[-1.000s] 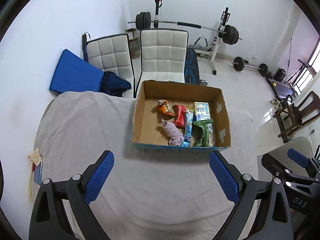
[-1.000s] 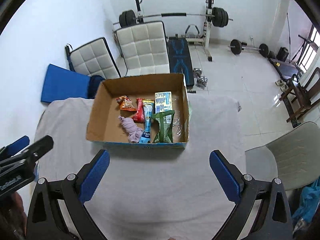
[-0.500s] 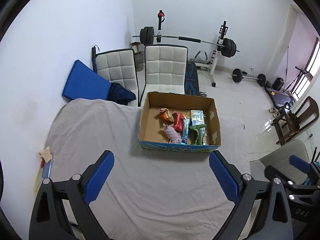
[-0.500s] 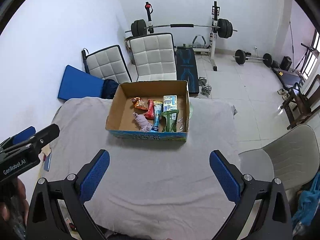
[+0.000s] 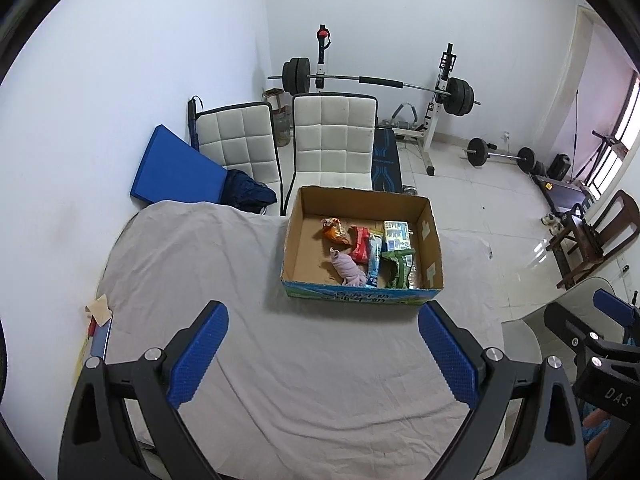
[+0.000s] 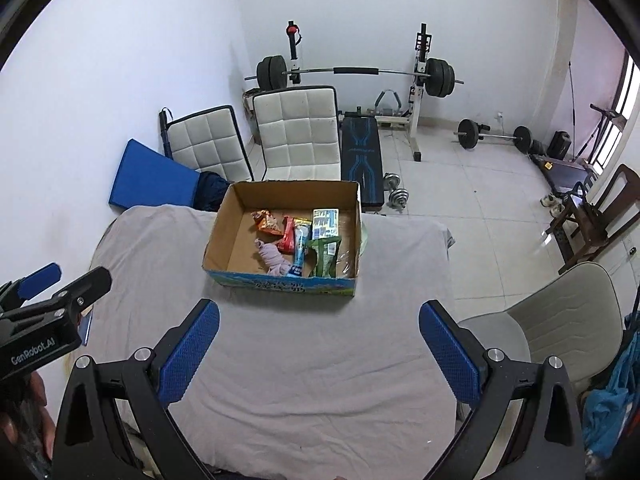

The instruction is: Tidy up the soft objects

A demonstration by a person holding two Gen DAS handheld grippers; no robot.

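A cardboard box sits on the far part of a table covered with a grey cloth. Inside lie a pink rolled cloth, an orange snack bag, a red packet, a blue tube pack, a green packet and a white-blue pack. My left gripper hangs open well back from the box, holding nothing. My right gripper is open too, empty, at a similar distance.
Two white padded chairs and a blue mat stand behind the table. A barbell rack and weights fill the back of the room. A grey chair sits at the table's right. Papers lie at the left edge.
Both grippers have pulled back and upward from the box, which now looks smaller and farther. Their jaws stayed open and the box contents have not moved.
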